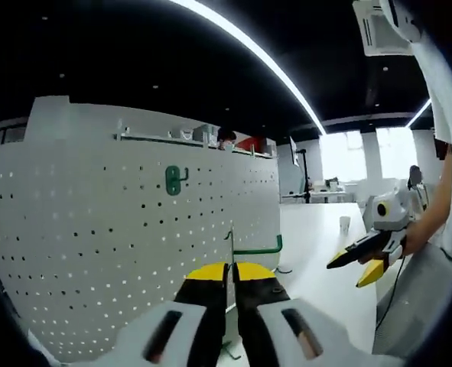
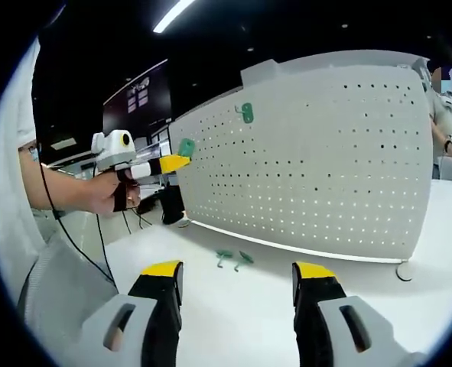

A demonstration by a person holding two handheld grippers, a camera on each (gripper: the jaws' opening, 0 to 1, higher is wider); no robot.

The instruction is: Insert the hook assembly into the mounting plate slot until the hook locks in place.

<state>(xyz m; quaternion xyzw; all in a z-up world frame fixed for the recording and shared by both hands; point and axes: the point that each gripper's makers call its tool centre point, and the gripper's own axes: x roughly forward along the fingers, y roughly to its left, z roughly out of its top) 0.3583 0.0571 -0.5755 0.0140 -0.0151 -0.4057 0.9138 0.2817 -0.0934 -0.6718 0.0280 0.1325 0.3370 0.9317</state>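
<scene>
Before the pegboard point(image 1: 134, 229), left gripper point(image 1: 231, 277) jaws pinch a green hook point(image 1: 258, 248); right gripper point(image 2: 237, 279) jaws gape empty.

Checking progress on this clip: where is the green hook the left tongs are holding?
In the left gripper view, the green hook is pinched in the left tongs, close to the white pegboard, below the mounted green hook.

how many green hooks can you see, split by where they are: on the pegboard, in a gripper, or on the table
Mounted on the white pegboard: 1, the green hook near its top.
Held in the left gripper: 1, a green hook.
Lying on the white table: 2, a pair of green hooks in front of the board.
Total: 4
</scene>
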